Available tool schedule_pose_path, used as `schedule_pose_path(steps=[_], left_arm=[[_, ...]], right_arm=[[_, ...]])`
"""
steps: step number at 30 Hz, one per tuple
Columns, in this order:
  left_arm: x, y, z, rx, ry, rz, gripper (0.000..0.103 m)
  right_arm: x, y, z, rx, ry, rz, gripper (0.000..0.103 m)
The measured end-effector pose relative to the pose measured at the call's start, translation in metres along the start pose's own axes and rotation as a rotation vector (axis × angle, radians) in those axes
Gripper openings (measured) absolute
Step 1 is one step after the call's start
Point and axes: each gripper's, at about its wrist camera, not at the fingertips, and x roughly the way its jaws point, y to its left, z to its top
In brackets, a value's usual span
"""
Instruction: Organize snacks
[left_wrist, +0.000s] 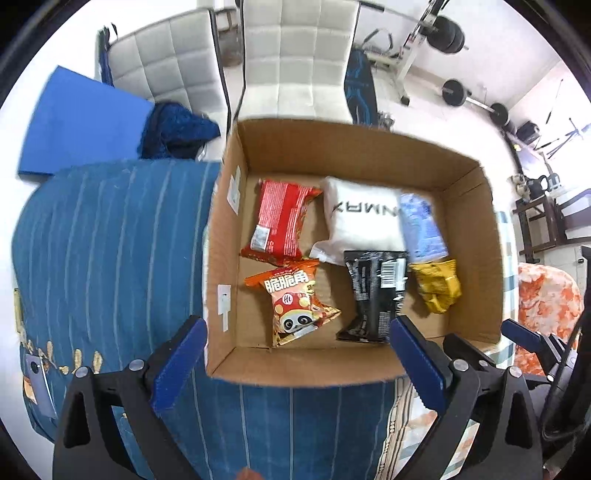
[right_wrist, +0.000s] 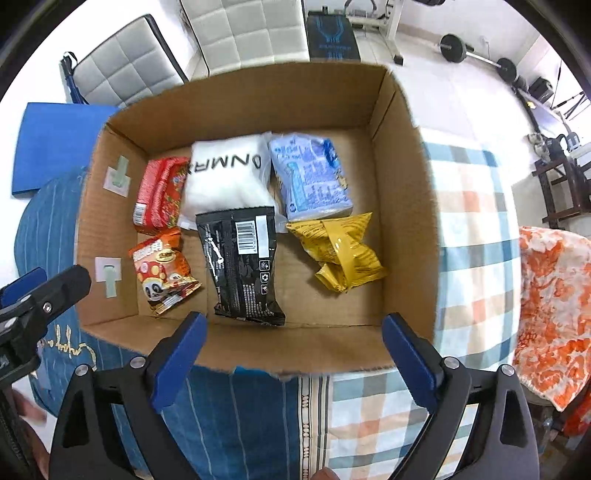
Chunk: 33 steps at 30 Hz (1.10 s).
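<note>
A cardboard box (left_wrist: 476, 236) (right_wrist: 402, 206) sits open on a bed and holds several snack packs. Inside lie a red pack (left_wrist: 280, 221) (right_wrist: 159, 194), an orange panda pack (left_wrist: 295, 299) (right_wrist: 162, 269), a white pouch (left_wrist: 362, 221) (right_wrist: 225, 177), a black pack (left_wrist: 373, 291) (right_wrist: 240, 262), a pale blue pack (left_wrist: 421, 225) (right_wrist: 310, 173) and a crumpled yellow pack (left_wrist: 437, 288) (right_wrist: 340, 251). My left gripper (left_wrist: 299, 365) hovers open over the box's near wall, holding nothing. My right gripper (right_wrist: 295, 362) is open and empty too, above the near wall.
The bed has a blue striped cover (left_wrist: 110, 240) and a checked sheet (right_wrist: 476, 236). An orange patterned cloth (right_wrist: 554, 288) lies at the right. White padded chairs (left_wrist: 299, 55), a blue mat (left_wrist: 81, 122) and gym weights (left_wrist: 454, 92) stand beyond the box.
</note>
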Motion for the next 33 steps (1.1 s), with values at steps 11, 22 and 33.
schedule_pose_path(steps=[11, 22, 33], left_arm=[[-0.097, -0.009, -0.052, 0.014, -0.173, 0.005, 0.101], [-0.192, -0.021, -0.111, 0.049, -0.295, -0.017, 0.101], [-0.249, -0.026, -0.152, 0.064, -0.339, -0.041, 0.101]], right_arm=[[-0.089, -0.01, -0.051, 0.021, -0.147, 0.027, 0.098], [-0.193, -0.018, -0.133, 0.023, -0.284, 0.062, 0.098], [-0.274, -0.021, -0.202, 0.025, -0.367, 0.107, 0.098]])
